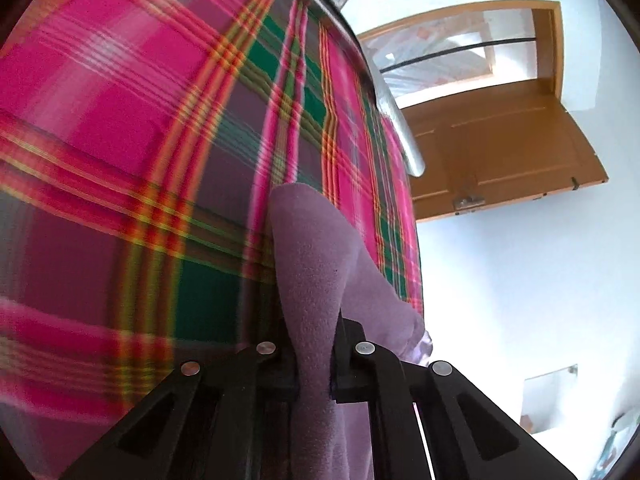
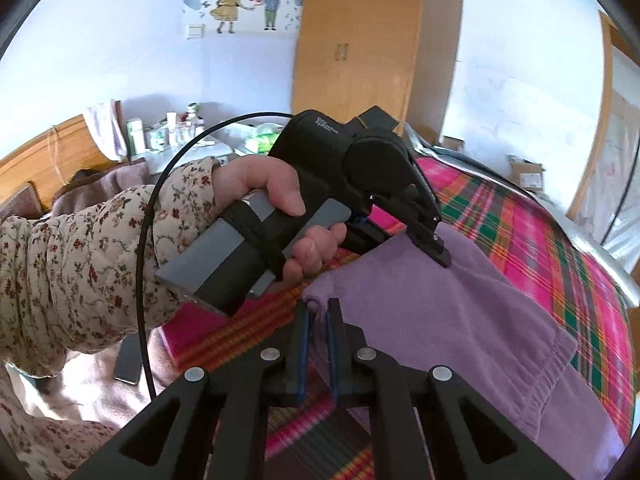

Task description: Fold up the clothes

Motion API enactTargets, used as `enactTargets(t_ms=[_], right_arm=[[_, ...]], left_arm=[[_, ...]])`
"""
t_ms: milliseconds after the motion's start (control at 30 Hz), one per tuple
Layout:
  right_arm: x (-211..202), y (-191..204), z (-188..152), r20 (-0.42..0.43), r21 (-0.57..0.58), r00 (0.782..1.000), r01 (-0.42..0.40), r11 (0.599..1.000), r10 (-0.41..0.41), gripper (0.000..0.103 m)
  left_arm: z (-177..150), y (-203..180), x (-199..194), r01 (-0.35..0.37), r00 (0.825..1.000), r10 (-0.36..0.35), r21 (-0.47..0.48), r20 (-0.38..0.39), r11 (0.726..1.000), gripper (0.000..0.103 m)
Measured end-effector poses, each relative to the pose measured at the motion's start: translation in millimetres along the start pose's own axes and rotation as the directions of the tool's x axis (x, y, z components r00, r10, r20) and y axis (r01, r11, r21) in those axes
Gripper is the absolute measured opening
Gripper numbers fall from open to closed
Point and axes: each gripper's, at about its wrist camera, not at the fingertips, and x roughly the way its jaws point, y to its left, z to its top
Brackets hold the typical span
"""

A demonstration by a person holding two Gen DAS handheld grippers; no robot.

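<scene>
A purple fleece garment (image 2: 448,320) lies partly spread over a bed covered by a pink, green and orange plaid blanket (image 2: 532,236), and both tongs are clamped on its near-left edge. The right tongs (image 2: 318,344) pinch a bunched corner of the cloth between blue-lined pads, while the left tongs (image 1: 314,364), held in a hand (image 2: 280,216) with a floral quilted sleeve (image 2: 80,264), grip a raised fold further along that edge. Beyond the bed stand a wooden wardrobe (image 2: 360,40) and, on the white wall to its left, a cartoon couple sticker (image 2: 248,0); the left wrist view shows an open wooden door (image 1: 500,140).
</scene>
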Motion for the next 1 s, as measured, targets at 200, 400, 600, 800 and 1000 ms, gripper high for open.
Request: enactTargets(t_ms=[200, 400, 600, 800, 1000], right_arm=[[12, 16, 11, -0.007, -0.031, 0.996, -0.092, 0.995, 0.092, 0.008], [23, 28, 19, -0.021, -0.05, 0.986, -0.169, 0.984, 0.168, 0.008], [32, 37, 28, -0.019, -0.06, 0.976, -0.219, 0.974, 0.218, 0.008], [39, 38, 28, -0.035, -0.048, 0.968, -0.249, 0.967, 0.247, 0.008], [44, 31, 27, -0.054, -0.015, 0.964, -0.261, 0.965, 0.259, 0.009]], left_arm=[[-3, 5, -9, -0.043, 0.998, 0.044, -0.012, 0.046, 0.999, 0.009], [-4, 20, -23, -0.073, 0.995, 0.074, -0.026, 0.064, 0.997, 0.009], [-4, 49, -66, -0.092, 0.992, 0.096, -0.048, 0.08, 0.995, 0.009], [-3, 58, -72, -0.099, 0.99, 0.104, -0.059, 0.092, 0.993, 0.009], [-6, 60, -78, -0.105, 0.99, 0.108, -0.038, 0.089, 0.994, 0.01]])
